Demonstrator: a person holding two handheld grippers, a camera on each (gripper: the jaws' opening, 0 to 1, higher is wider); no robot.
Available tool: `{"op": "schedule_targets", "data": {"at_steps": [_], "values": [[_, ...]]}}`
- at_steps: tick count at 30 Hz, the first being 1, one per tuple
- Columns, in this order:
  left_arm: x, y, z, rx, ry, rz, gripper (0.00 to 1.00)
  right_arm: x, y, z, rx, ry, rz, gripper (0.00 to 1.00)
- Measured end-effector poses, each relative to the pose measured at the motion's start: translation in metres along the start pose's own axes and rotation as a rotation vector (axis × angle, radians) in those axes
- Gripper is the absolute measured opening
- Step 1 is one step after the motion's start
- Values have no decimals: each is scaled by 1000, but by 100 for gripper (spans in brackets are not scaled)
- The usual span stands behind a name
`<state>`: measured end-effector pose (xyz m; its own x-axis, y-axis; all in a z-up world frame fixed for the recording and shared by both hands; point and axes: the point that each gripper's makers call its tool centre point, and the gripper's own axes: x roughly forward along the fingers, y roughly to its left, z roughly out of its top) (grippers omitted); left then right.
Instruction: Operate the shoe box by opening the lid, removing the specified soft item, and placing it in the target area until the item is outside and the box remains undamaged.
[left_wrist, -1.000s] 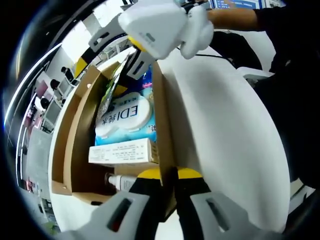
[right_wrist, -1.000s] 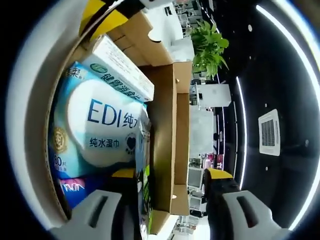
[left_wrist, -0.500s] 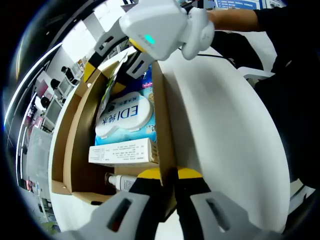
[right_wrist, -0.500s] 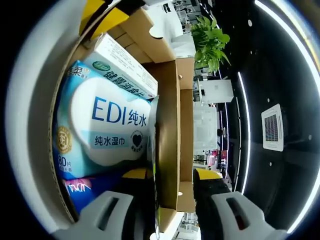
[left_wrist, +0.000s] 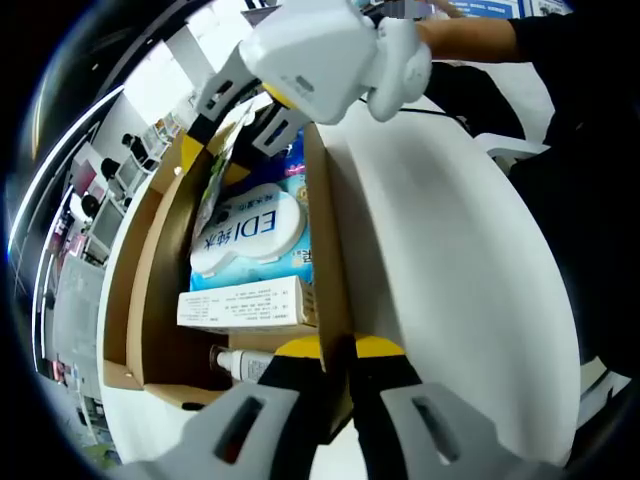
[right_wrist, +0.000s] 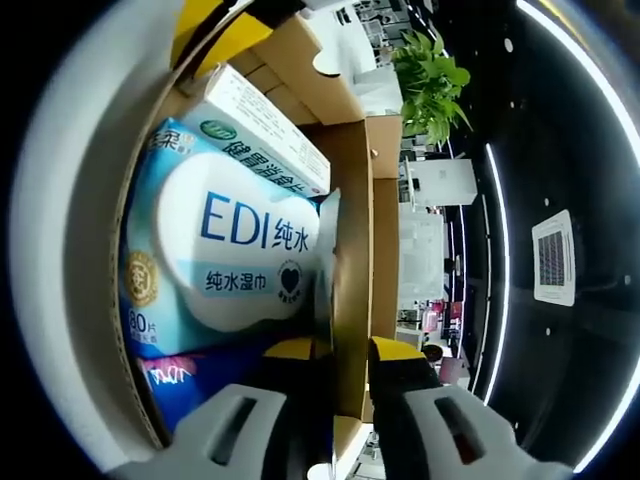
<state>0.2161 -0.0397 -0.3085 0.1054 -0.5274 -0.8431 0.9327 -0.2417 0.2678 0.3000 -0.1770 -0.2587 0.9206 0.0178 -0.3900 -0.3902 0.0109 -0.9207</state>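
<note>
L gripper: jaws nearly together, pinching the near side wall of the cardboard shoe box between the yellow-tipped fingers; the wall's edge runs up between them. Box sits on a white table, open at the top.

Inside the box, going out from the L gripper in the left gripper view: a small white bottle lying at the near end, then a cream carton w/ small print, then the soft blue-and-white wet-wipes pack marked "EDI", w/ a green foil packet upright against the far wall. At the box's far end the R gripper comes in from above, white body w/ a person's hand and dark sleeve behind it; its yellow tips straddle the packet and the box edge there.

R gripper in the right gripper view: jaws closed down to a narrow gap, clamped on a box wall and the thin edge of the packet beside it; can't tell how firmly the packet itself is caught. Wipes pack lies just L of the jaws, still in the box, touching the carton beyond it. A dark blue pack lies under the wipes near the L finger. Potted plant well beyond the box.
</note>
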Motion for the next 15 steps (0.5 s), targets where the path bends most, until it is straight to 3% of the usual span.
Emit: {"op": "schedule_targets", "data": {"at_steps": [15], "values": [[0,0,0,1,0,-1,7,-2,7,2,-26,0,28,2]]}}
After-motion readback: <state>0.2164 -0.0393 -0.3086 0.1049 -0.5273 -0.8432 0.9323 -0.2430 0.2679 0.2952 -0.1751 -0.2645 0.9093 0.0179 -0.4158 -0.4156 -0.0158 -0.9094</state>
